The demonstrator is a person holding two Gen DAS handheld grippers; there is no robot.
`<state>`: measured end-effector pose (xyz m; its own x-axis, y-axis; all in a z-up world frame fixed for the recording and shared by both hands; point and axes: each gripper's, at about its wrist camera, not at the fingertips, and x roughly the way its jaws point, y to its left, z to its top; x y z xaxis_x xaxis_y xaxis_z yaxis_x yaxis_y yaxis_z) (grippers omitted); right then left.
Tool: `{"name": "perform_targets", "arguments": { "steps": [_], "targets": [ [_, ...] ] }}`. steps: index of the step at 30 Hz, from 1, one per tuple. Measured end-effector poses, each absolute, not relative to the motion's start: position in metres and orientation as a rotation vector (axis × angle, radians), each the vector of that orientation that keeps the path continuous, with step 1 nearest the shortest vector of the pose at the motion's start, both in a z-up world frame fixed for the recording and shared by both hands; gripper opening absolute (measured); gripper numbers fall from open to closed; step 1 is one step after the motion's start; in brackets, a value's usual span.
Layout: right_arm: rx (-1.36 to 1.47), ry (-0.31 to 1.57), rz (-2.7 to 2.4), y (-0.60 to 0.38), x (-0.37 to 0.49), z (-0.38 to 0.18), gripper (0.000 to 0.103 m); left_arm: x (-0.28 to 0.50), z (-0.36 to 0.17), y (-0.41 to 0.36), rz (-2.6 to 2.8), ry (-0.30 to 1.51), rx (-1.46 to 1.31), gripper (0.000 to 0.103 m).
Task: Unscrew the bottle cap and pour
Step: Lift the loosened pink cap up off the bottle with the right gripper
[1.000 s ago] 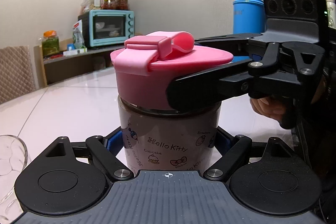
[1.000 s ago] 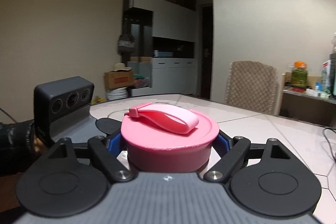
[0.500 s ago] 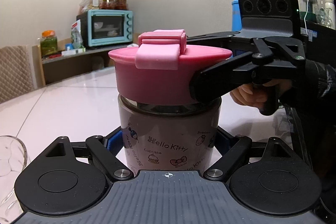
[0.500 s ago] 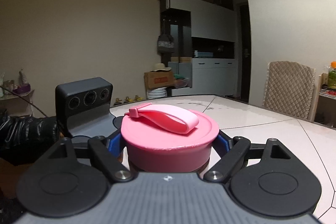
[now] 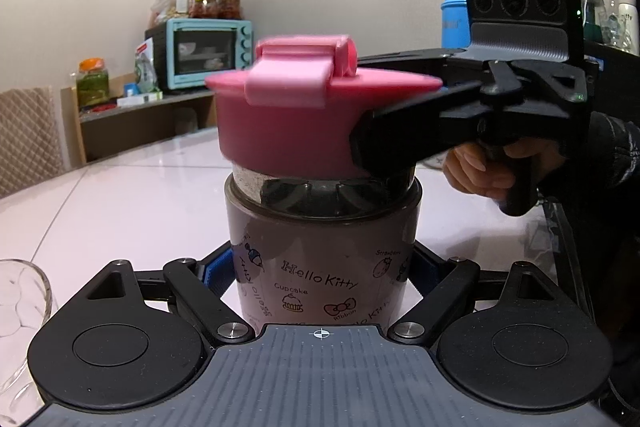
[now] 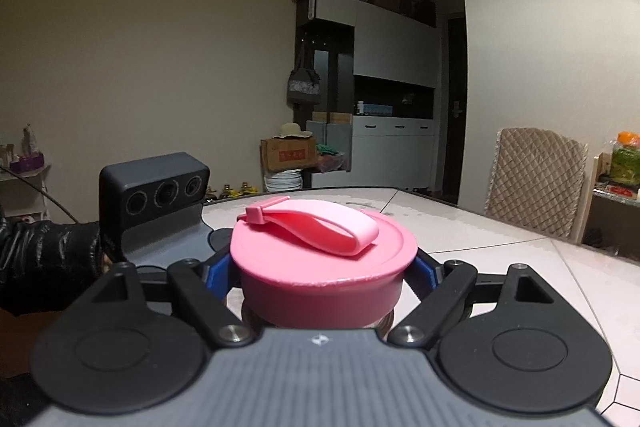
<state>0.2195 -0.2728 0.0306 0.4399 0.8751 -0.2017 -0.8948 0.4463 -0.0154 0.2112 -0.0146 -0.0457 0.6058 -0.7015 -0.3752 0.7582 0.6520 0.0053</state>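
The pink cap (image 5: 296, 123) has risen off the bottle (image 5: 324, 251); right gripper (image 6: 320, 267) clamps it, left gripper (image 5: 320, 267) should hold the bottle steady.

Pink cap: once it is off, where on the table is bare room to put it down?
Bare white table lies left of the bottle, between the glass and the shelf. Right of the bottle is crowded by the right gripper.

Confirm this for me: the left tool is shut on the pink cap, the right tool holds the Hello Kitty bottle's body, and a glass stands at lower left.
Not quite: the tools are swapped. The left wrist view shows the left tool shut on the Hello Kitty bottle, and the right tool clamps the pink cap. The glass does stand at lower left.
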Motion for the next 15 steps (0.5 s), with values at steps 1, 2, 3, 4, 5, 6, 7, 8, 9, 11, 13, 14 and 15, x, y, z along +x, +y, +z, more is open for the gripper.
{"name": "perform_targets", "arguments": {
  "steps": [1,2,3,4,5,6,7,8,9,11,13,14,15],
  "targets": [
    [-0.117,0.169,1.097,-0.273,0.219,0.033,0.085,0.211,-0.046,-0.015,-0.849,0.358,0.171,0.09],
    [-0.115,0.166,1.092,-0.273,0.219,0.034,0.085,0.212,-0.045,-0.015,-0.849,0.358,0.171,0.09],
    [-0.116,0.161,1.082,-0.273,0.219,0.036,0.085,0.212,-0.045,-0.015,-0.849,0.358,0.171,0.09],
    [-0.121,0.159,1.075,-0.272,0.218,0.038,0.085,0.212,-0.045,-0.015,-0.849,0.358,0.171,0.09],
    [-0.121,0.159,1.072,-0.272,0.218,0.038,0.085,0.212,-0.045,-0.016,-0.848,0.358,0.171,0.09],
    [-0.121,0.157,1.067,-0.271,0.218,0.039,0.085,0.212,-0.046,-0.015,-0.848,0.358,0.171,0.09],
    [-0.118,0.156,1.063,-0.271,0.218,0.04,0.085,0.213,-0.046,-0.014,-0.848,0.358,0.17,0.09],
    [-0.115,0.154,1.059,-0.27,0.218,0.041,0.085,0.213,-0.046,-0.014,-0.848,0.358,0.17,0.09],
    [-0.11,0.151,1.053,-0.27,0.218,0.042,0.085,0.213,-0.046,-0.014,-0.848,0.358,0.171,0.09],
    [-0.107,0.148,1.04,-0.269,0.218,0.043,0.085,0.214,-0.046,-0.013,-0.848,0.358,0.17,0.09],
    [-0.105,0.147,1.019,-0.268,0.218,0.044,0.085,0.215,-0.046,-0.013,-0.848,0.358,0.17,0.09],
    [-0.103,0.146,1.014,-0.269,0.218,0.044,0.085,0.216,-0.046,-0.013,-0.848,0.358,0.171,0.09],
    [-0.096,0.145,1.001,-0.27,0.218,0.044,0.085,0.216,-0.046,-0.013,-0.848,0.358,0.171,0.09]
  ]
}}
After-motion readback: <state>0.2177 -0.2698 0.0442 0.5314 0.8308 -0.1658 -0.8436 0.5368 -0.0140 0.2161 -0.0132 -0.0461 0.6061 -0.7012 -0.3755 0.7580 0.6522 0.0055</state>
